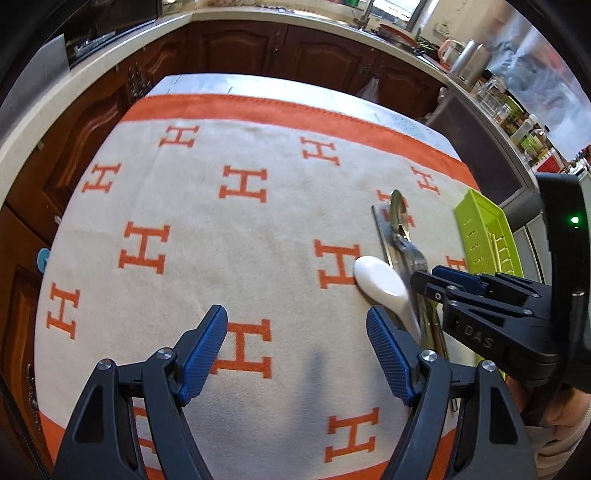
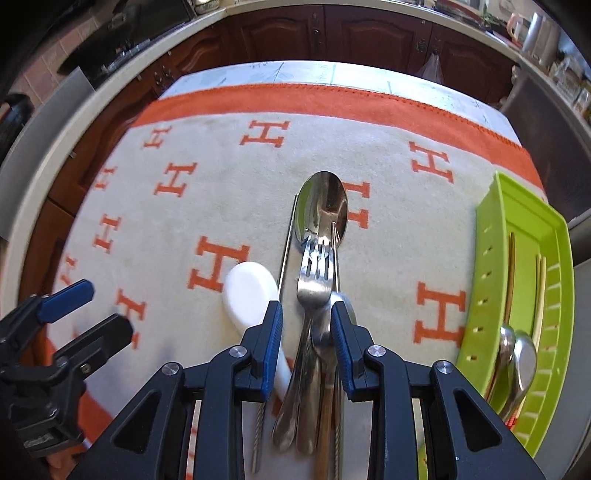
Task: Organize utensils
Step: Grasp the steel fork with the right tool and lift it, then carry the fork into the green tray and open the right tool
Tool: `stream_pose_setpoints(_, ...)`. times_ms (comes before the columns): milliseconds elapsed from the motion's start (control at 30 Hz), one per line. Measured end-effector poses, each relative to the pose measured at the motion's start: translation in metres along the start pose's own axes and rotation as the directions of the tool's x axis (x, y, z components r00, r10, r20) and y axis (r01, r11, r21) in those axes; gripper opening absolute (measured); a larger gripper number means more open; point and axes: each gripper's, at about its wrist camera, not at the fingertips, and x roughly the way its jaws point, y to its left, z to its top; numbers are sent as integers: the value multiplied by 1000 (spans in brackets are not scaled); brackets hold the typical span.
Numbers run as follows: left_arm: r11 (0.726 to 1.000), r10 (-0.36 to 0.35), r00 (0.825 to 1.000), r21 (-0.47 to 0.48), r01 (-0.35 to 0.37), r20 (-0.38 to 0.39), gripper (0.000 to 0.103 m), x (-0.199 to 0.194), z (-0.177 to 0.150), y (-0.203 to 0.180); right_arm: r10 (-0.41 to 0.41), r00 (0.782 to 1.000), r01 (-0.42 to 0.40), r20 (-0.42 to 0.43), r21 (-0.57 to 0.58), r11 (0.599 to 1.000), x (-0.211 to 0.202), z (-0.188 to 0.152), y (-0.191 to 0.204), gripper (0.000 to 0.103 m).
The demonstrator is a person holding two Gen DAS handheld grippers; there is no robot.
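Two spoons [image 2: 517, 354] inside green tray [image 2: 491, 236]: right wrist only.

A: Big spoon [image 2: 322, 206] and fork [image 2: 314, 273]: polished metal, very shiny, mirror-like. White spoon [image 2: 251, 291]: glossy, prob. ceramic or plastic.

B: Cloth [image 2: 369, 147] on the tabletop: matt, soft woven fabric w/ orange letters. Green tray [image 2: 484, 236]: smooth plastic. Cabinets [image 2: 369, 33]: dark varnished wood.
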Motion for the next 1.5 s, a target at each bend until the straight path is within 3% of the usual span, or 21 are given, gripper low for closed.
stream_pose_setpoints(133,1000,-3,1000,-13,2,-13,76,5,-2,6,-70,997,71,28,-30,997,8,3,9,27)
stream_pose_setpoints(167,1000,-4,1000,-15,3,-16,76,6,-3,7,-85,996,86,34,-27,996,10,4,10,19)
stream_pose_setpoints(200,1000,-4,1000,-17,4,-17,76,7,-3,8,-93,995,94,36,-22,995,10,4,10,19)
stream_pose_setpoints(300,1000,-7,1000,-18,6,-20,76,9,-4,8,-75,996,75,48,5,997,10,5,4,18)
stream_pose_setpoints(433,1000,-10,1000,-15,10,-24,76,10,-4,6,-8,999,5,47,68,998,7,1,-13,16)
stream_pose_setpoints(467,1000,-9,1000,-11,9,-26,76,11,-5,4,12,999,-16,46,85,996,6,0,-17,3)
stream_pose_setpoints(533,1000,-9,1000,-5,9,-29,76,11,-6,1,68,997,-72,35,125,990,4,-2,-28,3)
stream_pose_setpoints(800,1000,-2,999,25,3,-35,76,10,-8,-11,165,985,-172,52,217,961,-4,-16,-53,2)
stream_pose_setpoints(1033,999,6,999,49,-3,-46,76,8,-10,-22,267,960,-280,84,321,905,-25,-38,-81,2)
stream_pose_setpoints(1300,995,18,998,102,-11,-64,76,7,-15,-43,297,941,-338,164,377,862,-77,-71,-114,2)
stream_pose_setpoints(1500,989,29,997,148,-18,-68,76,5,-20,-64,261,941,-329,215,409,851,-115,-92,-150,2)
